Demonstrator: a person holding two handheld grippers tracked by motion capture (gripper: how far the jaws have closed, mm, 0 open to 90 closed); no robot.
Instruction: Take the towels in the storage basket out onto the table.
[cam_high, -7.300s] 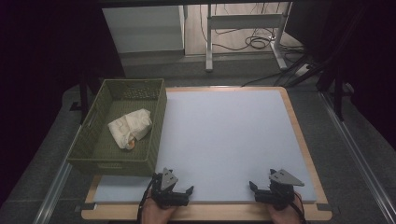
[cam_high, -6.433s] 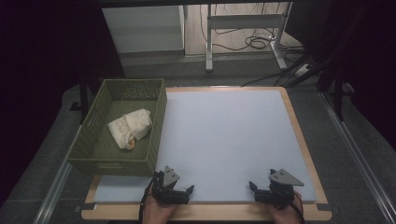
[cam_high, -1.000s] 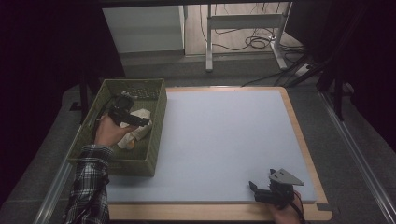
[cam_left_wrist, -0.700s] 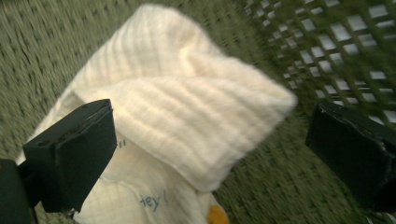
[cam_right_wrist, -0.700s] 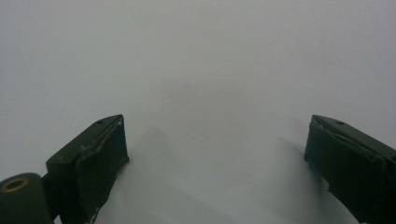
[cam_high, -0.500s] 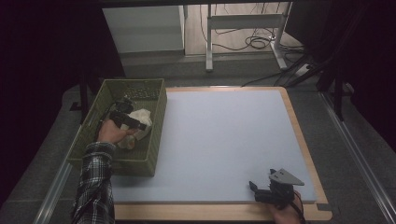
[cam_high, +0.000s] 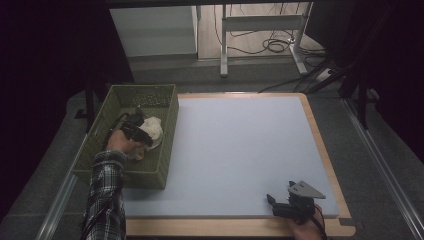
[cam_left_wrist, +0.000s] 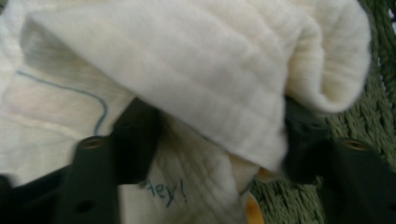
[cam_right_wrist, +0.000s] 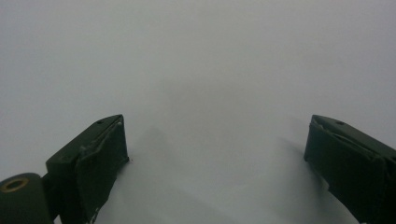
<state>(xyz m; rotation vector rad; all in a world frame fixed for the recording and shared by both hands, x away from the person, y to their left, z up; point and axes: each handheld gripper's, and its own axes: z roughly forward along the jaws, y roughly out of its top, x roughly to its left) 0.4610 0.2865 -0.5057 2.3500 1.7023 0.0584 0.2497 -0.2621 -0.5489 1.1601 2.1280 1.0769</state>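
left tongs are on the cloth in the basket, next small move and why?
Probably finish the squeeze, then lift straight up. The left tongs have just been closing and a fold of the white cloth bulges between both jaws, inside the green basket. The right tongs sit open on the mat.

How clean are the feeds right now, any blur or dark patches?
High view: dim, surroundings nearly black, pale blue table mat evenly lit. Left gripper view: soft close-up of the cream folded cloth. Right gripper view: hazy, faint shadows beside the black right gripper.
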